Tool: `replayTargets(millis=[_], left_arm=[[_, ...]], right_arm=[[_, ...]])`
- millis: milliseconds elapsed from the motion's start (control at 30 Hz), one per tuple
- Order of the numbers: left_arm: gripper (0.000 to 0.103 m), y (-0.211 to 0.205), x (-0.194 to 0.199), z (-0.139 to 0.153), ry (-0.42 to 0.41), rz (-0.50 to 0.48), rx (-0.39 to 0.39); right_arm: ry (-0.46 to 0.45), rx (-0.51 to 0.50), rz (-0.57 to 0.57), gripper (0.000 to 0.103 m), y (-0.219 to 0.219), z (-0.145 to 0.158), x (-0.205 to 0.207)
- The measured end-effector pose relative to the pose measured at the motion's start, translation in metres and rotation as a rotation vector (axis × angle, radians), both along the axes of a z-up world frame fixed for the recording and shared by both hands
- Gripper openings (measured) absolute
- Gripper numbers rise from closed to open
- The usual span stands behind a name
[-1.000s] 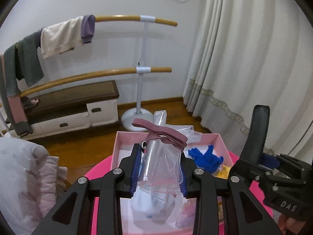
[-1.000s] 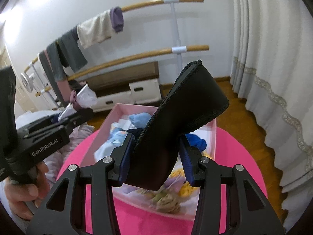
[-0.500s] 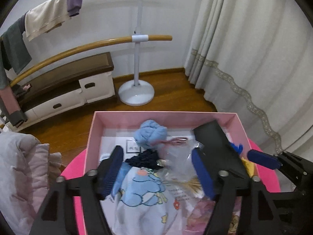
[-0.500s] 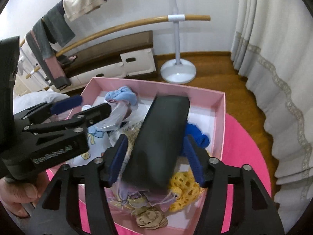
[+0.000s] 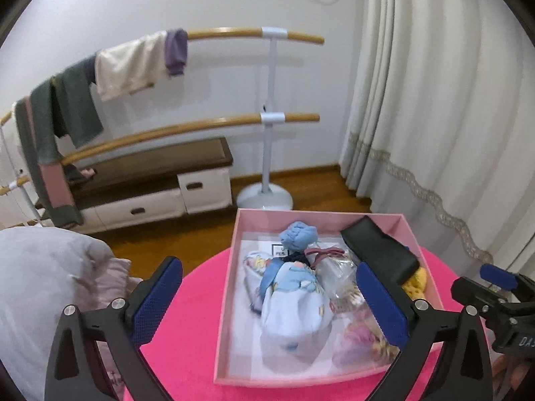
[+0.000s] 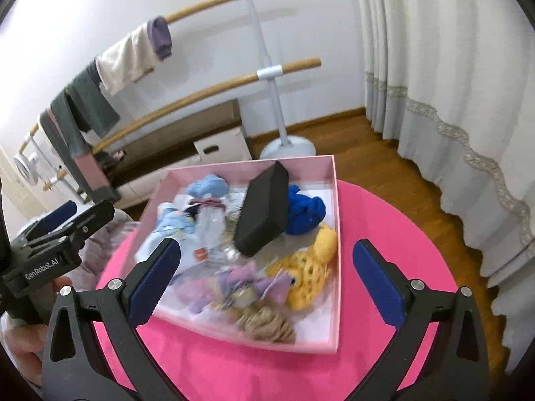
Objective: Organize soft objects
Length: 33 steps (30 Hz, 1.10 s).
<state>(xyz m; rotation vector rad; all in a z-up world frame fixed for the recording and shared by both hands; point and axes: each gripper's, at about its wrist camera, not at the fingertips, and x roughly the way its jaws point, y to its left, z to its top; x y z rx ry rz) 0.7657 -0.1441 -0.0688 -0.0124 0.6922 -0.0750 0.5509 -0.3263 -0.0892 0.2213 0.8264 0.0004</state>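
on the side of my left hand-held gripper (image 6: 63, 230), white lettering reads "genrobot.ai". my right hand-held gripper (image 6: 267, 267) and the left one have both just spread wide, nothing between their blue pads. the shallow pink cardboard box (image 6: 336, 230) on the round pink counter (image 6: 384, 234) holds a black padded pouch (image 6: 262, 212) propped over a clear plastic bag (image 5: 334, 272), pale blue socks (image 5: 294, 297), a royal-blue knit bundle (image 6: 306, 214) and a yellow crochet piece (image 6: 311, 267).
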Motion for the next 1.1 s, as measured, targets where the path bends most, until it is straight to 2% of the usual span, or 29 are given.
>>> replayTargets(millis=[233, 433, 600, 667, 867, 967, 1100], left_arm=[[0.103, -0.003, -0.071, 0.026, -0.138, 0.012, -0.013], [0.103, 0.009, -0.135, 0.020, -0.193, 0.013, -0.025], [0.103, 0.007, -0.198, 0.003, -0.222, 0.010, -0.002], [0.103, 0.021, -0.231, -0.002, -0.228, 0.004, -0.010], [0.103, 0.048, -0.335, 0.002, -0.256, -0.004, -0.016], [0.103, 0.059, -0.412, 0.011, -0.285, 0.006, 0.000], [0.103, 0.061, -0.466, 0.012, -0.295, 0.026, 0.010]], right_arm=[[-0.136, -0.047, -0.026, 0.103, 0.039, 0.051, -0.083], [-0.220, -0.076, -0.061, 0.103, 0.065, 0.071, -0.157], [-0.256, -0.099, -0.079, 0.103, 0.082, 0.073, -0.205], [-0.273, -0.116, -0.089, 0.103, 0.088, 0.073, -0.225], [-0.306, -0.138, -0.114, 0.103, 0.101, 0.073, -0.273], [-0.325, -0.146, -0.128, 0.103, 0.107, 0.072, -0.299], [-0.340, -0.138, -0.142, 0.103, 0.111, 0.069, -0.332]])
